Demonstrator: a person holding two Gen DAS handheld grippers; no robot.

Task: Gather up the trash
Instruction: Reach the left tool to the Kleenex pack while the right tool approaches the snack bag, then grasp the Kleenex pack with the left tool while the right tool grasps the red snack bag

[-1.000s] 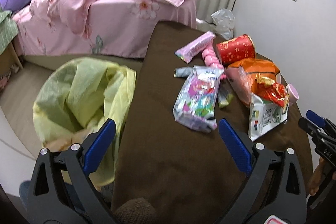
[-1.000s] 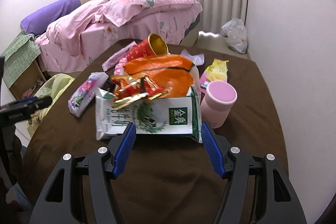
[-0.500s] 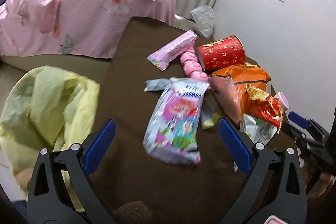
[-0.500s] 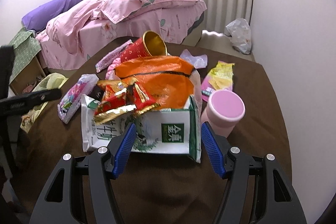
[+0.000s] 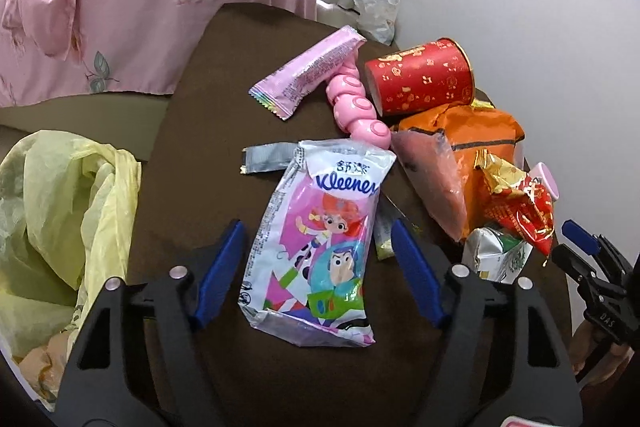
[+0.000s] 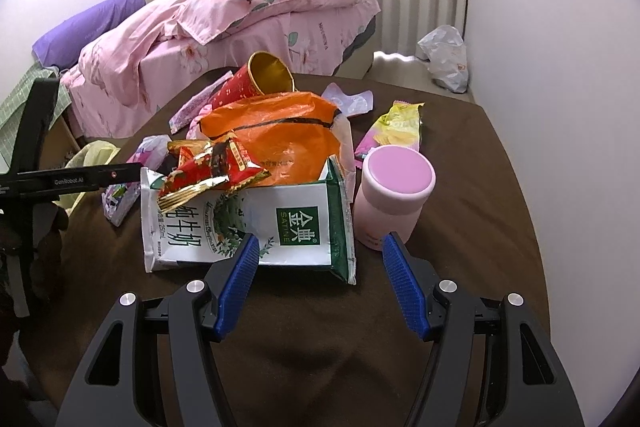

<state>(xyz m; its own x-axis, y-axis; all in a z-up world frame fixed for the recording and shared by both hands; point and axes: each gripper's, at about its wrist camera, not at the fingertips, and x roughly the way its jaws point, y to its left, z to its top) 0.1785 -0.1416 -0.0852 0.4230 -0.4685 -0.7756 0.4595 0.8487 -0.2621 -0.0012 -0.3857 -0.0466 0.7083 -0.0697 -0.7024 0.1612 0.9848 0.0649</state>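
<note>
Trash lies on a brown table [image 5: 192,99]. My left gripper [image 5: 318,243] is open, its blue fingers either side of a flat Kleenex tissue pack [image 5: 320,247]. My right gripper [image 6: 320,255] is open, just in front of a flattened white milk carton [image 6: 248,227] that has red and gold wrappers [image 6: 208,167] on it. A yellow trash bag [image 5: 60,219] hangs open at the table's left edge. The right gripper also shows at the right edge of the left wrist view [image 5: 592,267].
A red paper cup [image 5: 420,79], an orange bag [image 6: 276,135], a pink wrapper [image 5: 308,71], a pink toy [image 5: 356,103] and a pink lidded bottle [image 6: 392,195] crowd the table. A yellow snack packet [image 6: 396,127] lies behind. A pink bed [image 6: 240,23] stands beyond.
My left gripper has swung right from the trash bag and come down over the Kleenex pack. My right gripper has moved closer to the milk carton.
</note>
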